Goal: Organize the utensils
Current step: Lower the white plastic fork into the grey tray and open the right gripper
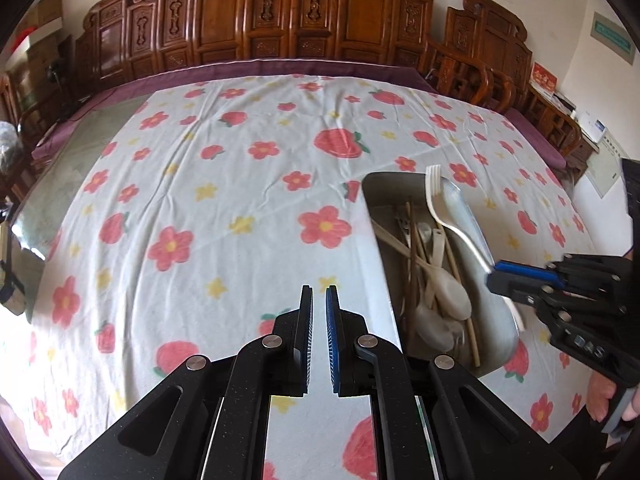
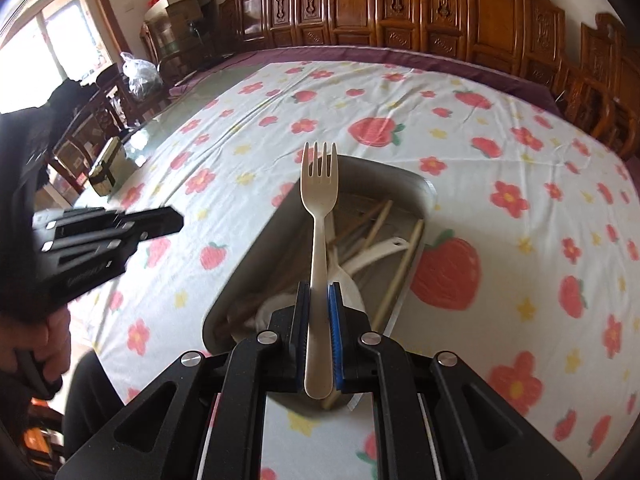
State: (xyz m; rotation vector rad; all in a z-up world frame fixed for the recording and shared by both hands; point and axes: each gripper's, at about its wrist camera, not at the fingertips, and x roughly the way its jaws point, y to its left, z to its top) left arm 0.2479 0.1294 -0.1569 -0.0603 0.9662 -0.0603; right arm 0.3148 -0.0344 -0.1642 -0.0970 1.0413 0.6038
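Note:
My right gripper (image 2: 319,292) is shut on a cream plastic fork (image 2: 319,200), gripped by its handle with the tines pointing away, held above a grey metal tray (image 2: 424,188). The tray holds several wooden chopsticks (image 2: 402,268) and cream spoons (image 2: 376,252). In the left wrist view the fork (image 1: 436,204) hangs over the tray (image 1: 384,184) at the right, held by the right gripper (image 1: 494,274). My left gripper (image 1: 319,294) is nearly shut and empty, above the cloth just left of the tray. It also shows at the left of the right wrist view (image 2: 176,218).
The table carries a white cloth with strawberries and flowers (image 1: 224,184). Carved wooden chairs (image 1: 280,20) line the far edge. A small box (image 2: 106,170) stands on the glass at the table's left edge. A plastic bag (image 2: 140,76) sits beyond.

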